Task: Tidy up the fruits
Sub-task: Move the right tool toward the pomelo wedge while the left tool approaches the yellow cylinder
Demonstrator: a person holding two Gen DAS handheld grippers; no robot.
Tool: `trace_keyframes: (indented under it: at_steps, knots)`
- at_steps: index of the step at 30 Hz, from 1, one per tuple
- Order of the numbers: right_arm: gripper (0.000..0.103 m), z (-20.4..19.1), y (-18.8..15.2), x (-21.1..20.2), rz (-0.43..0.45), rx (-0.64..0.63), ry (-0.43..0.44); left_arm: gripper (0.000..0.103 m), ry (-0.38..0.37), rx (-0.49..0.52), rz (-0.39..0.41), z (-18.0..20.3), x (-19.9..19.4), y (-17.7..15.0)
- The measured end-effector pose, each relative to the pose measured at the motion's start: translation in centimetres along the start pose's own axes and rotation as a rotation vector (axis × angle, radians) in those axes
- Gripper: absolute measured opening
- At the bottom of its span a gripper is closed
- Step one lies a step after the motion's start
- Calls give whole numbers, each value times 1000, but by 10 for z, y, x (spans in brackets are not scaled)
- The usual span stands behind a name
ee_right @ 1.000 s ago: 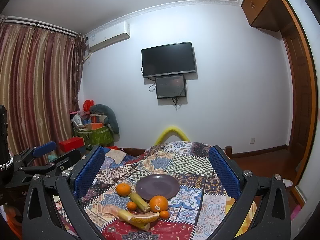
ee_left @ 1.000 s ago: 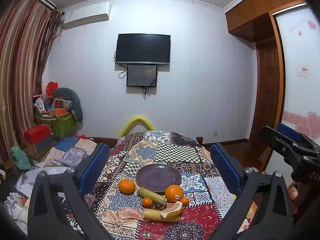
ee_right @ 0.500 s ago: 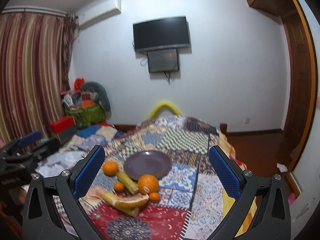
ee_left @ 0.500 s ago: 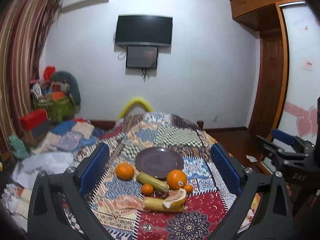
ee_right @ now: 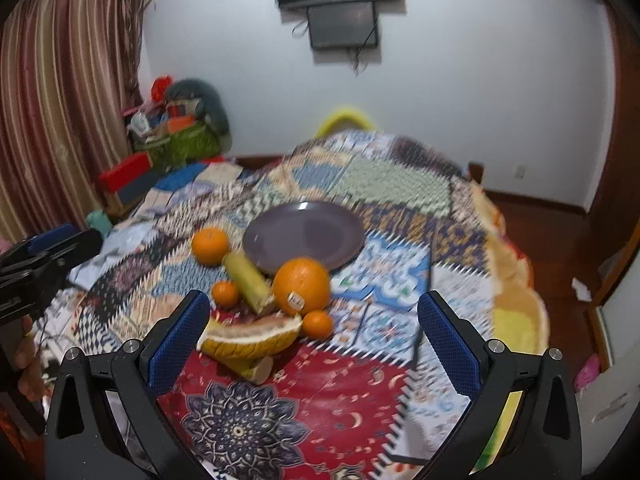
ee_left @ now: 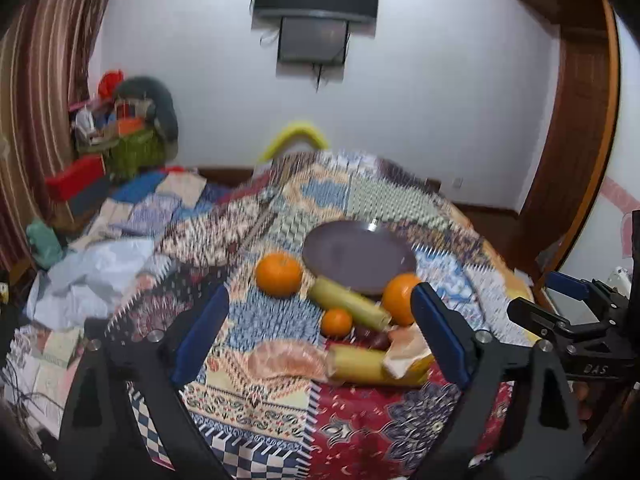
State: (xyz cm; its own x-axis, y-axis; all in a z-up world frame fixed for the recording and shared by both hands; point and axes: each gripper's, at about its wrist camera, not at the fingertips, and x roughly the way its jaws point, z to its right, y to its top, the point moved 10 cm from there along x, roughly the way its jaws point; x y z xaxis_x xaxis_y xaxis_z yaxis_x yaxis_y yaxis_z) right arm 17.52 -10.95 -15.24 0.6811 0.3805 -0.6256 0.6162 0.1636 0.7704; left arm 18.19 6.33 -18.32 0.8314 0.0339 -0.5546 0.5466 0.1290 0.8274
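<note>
1. While both claws hang over the near edge of the bench (ee_right: 400, 208), which is draped in a patchwork cloth, nothing has been picked up, so the step in hand looks like the approach, before any first grasp.
2. The left claw (ee_left: 320, 332) is spread wide with its jaws closing a little; nothing lies between its pads, and the fruit sits beyond its tips.
3. The right claw (ee_right: 314, 340) is released too, its blue pads well apart and gripping nothing.
4. The purple plate (ee_right: 340, 232) stands bare in the middle of the bench, the likely place for the fruit.
5. Just in front of the plate lie the fruits: a large orange (ee_right: 302, 286) bearing a sticker, touching the plate's near rim; a second orange (ee_right: 210, 245) off to the plate's left; two small tangerines, one (ee_right: 225, 293) left of the large orange and one (ee_right: 317, 323) right of it; and two greenish-yellow stalk-like pieces, one (ee_right: 248, 280) touching the large orange.
6. Nearest the claws sits an opened pomelo rind (ee_right: 250, 336), with a peeled pink segment (ee_left: 286, 360) beside it in the left view.
7. Next, I judge, a claw must come down around one round fruit, likely the large orange for the right claw, and close without nudging the touching stalk or rolling a tangerine away.
</note>
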Motion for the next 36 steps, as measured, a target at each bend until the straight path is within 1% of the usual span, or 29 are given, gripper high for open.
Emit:
trace_keyframes:
  at_steps: [4,9,13,18,21,23,24,25,26,30,36]
  knots:
    - [103,-12,-12,20,-55,-21,22,91,29,-18,-72,-15,24,-20]
    - [103,-32,-23,45,-111,-47,53,91,56,-34,-131,-32,39,-36]
    - [103,-47,-35,67,-179,-63,81,91,69,-41,-174,-44,53,-51]
    - [103,-55,-51,88,-259,-55,109,91,63,-52,-224,-53,65,-68]
    - [103,-59,-56,96,-287,-41,124,91,53,-51,-246,-51,70,-74]
    - [102,-59,-58,102,-299,-41,119,91,46,-47,-259,-48,73,-77]
    - [100,-59,-59,103,-306,-44,117,91,44,-46,-263,-47,74,-78]
    - [92,-58,-62,105,-317,-45,116,91,39,-45,-269,-45,75,-79]
    - [90,-58,-64,106,-330,-38,130,91,36,-43,-271,-44,76,-79]
    - [86,-54,-65,100,-335,14,177,91,26,-44,-280,-37,77,-81]
    - [74,-49,-68,84,-314,11,207,91,2,-32,-315,-21,80,-87]
